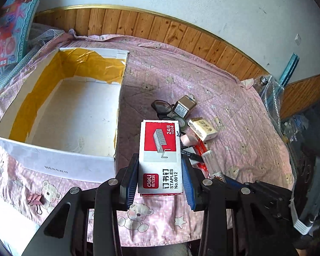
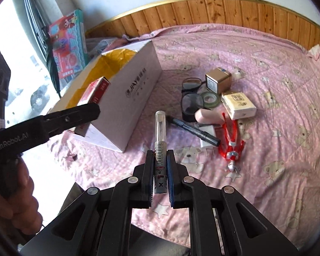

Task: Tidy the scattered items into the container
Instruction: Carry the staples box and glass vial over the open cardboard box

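My left gripper [image 1: 160,160] is shut on a red and white staples box [image 1: 160,143], held just right of the open white cardboard container [image 1: 59,162]. The right wrist view shows that staples box [image 2: 96,91] at the container's [image 2: 134,93] near rim. My right gripper [image 2: 160,153] is shut on a clear-capped tube [image 2: 160,128], raised over the pink bedspread. Scattered to the right lie a dark pen [image 2: 194,130], glasses [image 2: 191,98], a green tape roll [image 2: 209,98], a brown cube box [image 2: 218,81], a tissue pack [image 2: 237,104] and a red figure [image 2: 231,143].
A pink binder clip [image 1: 35,199] lies in front of the container. A colourful toy box [image 1: 12,27] leans at the far left. A wooden wall panel [image 1: 160,29] runs behind the bed. A person's hand [image 2: 21,192] grips the left tool.
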`<move>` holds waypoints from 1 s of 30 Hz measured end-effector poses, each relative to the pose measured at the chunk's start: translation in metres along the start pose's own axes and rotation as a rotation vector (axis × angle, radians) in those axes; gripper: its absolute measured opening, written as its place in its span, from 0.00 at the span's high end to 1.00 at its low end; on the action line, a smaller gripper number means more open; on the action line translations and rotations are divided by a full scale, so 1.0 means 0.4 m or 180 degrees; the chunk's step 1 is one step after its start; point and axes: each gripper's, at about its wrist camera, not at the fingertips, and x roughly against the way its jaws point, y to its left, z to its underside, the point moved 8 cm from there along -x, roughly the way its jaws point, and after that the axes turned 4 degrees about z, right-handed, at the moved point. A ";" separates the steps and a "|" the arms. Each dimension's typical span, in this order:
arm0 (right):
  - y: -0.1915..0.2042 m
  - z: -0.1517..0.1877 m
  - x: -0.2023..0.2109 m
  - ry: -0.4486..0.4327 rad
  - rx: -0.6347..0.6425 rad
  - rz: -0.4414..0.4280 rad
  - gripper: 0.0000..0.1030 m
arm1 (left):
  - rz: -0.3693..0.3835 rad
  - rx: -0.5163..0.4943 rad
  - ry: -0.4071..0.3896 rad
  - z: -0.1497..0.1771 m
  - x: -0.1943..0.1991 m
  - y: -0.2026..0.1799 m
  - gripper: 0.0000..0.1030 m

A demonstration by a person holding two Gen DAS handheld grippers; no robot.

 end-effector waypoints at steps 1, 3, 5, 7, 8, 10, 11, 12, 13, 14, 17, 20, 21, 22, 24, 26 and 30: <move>0.008 -0.011 0.003 -0.0044 0.0072 0.0041 0.89 | 0.0017 -0.0001 -0.0024 -0.009 0.008 0.000 0.62; 0.013 -0.020 -0.021 0.0025 0.0134 0.0109 0.89 | 0.0034 0.0000 -0.0055 -0.024 0.013 0.001 0.62; 0.017 -0.039 -0.015 -0.0030 0.0107 0.0060 0.89 | 0.0038 0.0033 -0.0059 -0.036 0.013 0.007 0.62; 0.035 -0.062 -0.002 -0.0164 0.0230 0.0094 0.89 | 0.0072 0.0044 -0.0088 -0.050 0.018 0.009 0.62; 0.040 -0.064 -0.020 -0.0099 0.0261 0.0084 0.89 | 0.0038 0.0025 -0.0117 -0.055 0.019 0.012 0.62; 0.043 -0.067 -0.055 0.0030 0.0170 -0.0015 0.89 | 0.0002 0.0068 -0.0069 -0.057 0.014 0.029 0.62; 0.051 -0.074 -0.060 0.0021 0.0171 -0.0075 0.89 | 0.0034 0.0102 -0.0075 -0.058 0.016 0.034 0.62; 0.063 -0.084 -0.063 0.0003 0.0196 -0.0115 0.89 | 0.0016 0.0116 -0.0103 -0.062 0.022 0.040 0.62; 0.075 -0.092 -0.074 0.0030 0.0226 -0.0149 0.89 | 0.0002 0.0129 -0.0119 -0.065 0.025 0.048 0.62; 0.084 -0.100 -0.086 0.0070 0.0224 -0.0185 0.89 | 0.0015 0.0160 -0.0128 -0.068 0.028 0.056 0.62; 0.121 -0.151 -0.081 -0.0016 0.0268 -0.0291 0.89 | -0.0003 0.0230 -0.0146 -0.082 0.034 0.085 0.62; 0.159 -0.219 -0.059 -0.0170 0.0278 -0.0408 0.89 | -0.0036 0.0277 -0.0232 -0.111 0.057 0.111 0.62; 0.171 -0.242 -0.053 -0.0226 0.0282 -0.0439 0.89 | -0.0060 0.0288 -0.0269 -0.125 0.067 0.121 0.62; 0.184 -0.263 -0.048 -0.0269 0.0281 -0.0479 0.89 | -0.0066 0.0306 -0.0304 -0.140 0.077 0.131 0.62; 0.212 -0.299 -0.045 -0.0326 0.0324 -0.0531 0.89 | -0.0088 0.0346 -0.0375 -0.171 0.094 0.156 0.62; 0.237 -0.326 -0.048 -0.0363 0.0349 -0.0576 0.89 | -0.0105 0.0390 -0.0431 -0.199 0.108 0.182 0.62; 0.280 -0.359 -0.069 -0.0368 0.0432 -0.0616 0.89 | -0.0190 0.0435 -0.0485 -0.240 0.114 0.236 0.62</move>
